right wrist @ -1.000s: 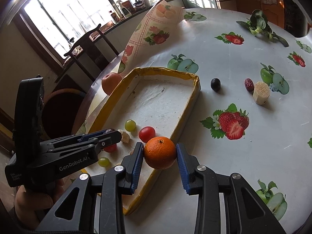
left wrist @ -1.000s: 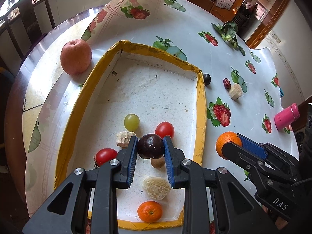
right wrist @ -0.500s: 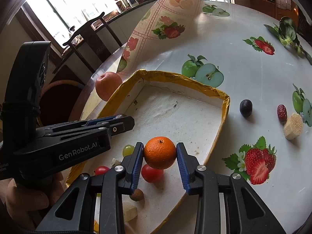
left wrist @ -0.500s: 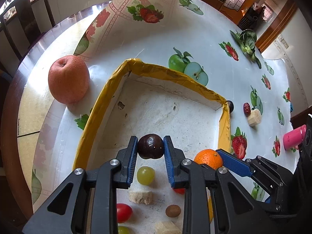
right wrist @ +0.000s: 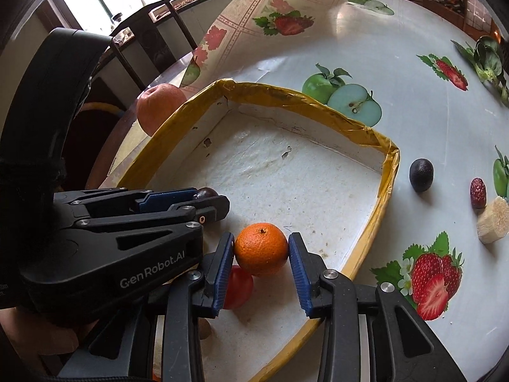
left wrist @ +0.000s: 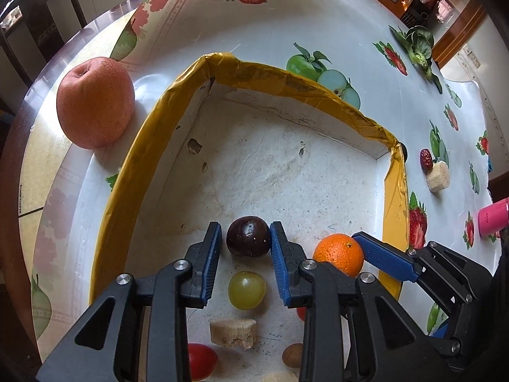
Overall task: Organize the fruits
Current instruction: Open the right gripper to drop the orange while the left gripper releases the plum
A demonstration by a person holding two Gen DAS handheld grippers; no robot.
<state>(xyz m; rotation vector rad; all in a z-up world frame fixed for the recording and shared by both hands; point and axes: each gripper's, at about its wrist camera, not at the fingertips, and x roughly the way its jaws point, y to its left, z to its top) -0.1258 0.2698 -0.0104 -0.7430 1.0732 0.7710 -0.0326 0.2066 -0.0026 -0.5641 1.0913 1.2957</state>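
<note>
left tongs [left wrist: 245, 251] parted slightly, dark plum [left wrist: 248, 237] now loose on tray [left wrist: 124, 172] floor | right tongs [right wrist: 261, 261] carried in, just easing off orange [right wrist: 261, 248] | both drops near done

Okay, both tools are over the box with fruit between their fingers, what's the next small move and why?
Probably widen both tools a bit more and lift them straight up. The dark plum seems to sit on the box floor with a gap beside the left tool, and the orange seems to rest there too between the right tool's fingers. Both look delivered, so backing out cleanly avoids nudging them.
</note>
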